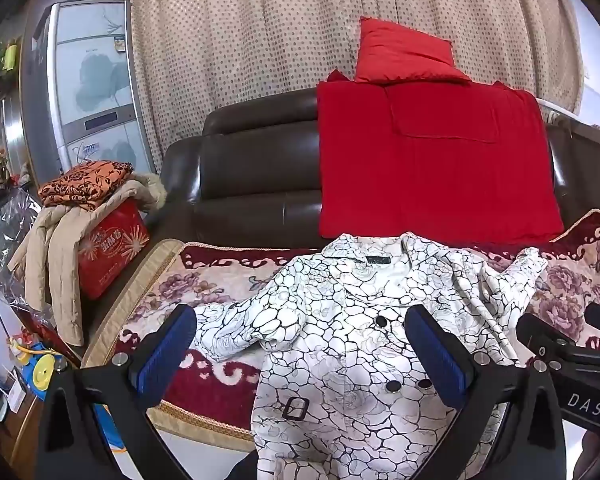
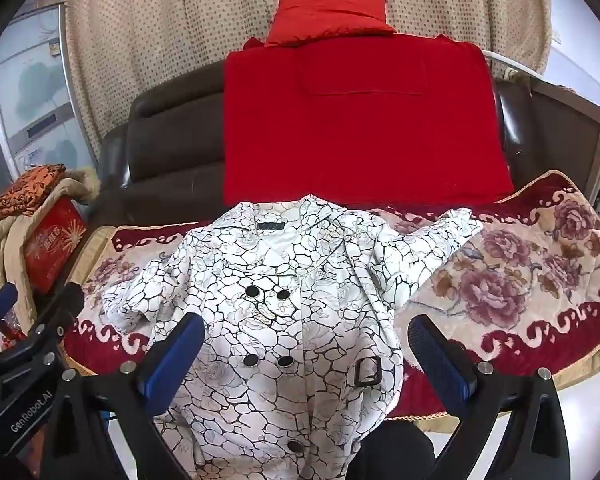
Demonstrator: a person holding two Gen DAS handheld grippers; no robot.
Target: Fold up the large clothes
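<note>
On floral blanket (image 2: 539, 280), crackle-print buttoned coat (image 2: 284, 280).

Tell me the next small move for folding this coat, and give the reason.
Probably bring the right gripper to the outstretched sleeve of the white black-veined buttoned coat and fold it across the front. Both grippers are open and empty, and that sleeve lies spread on the floral blanket.
</note>
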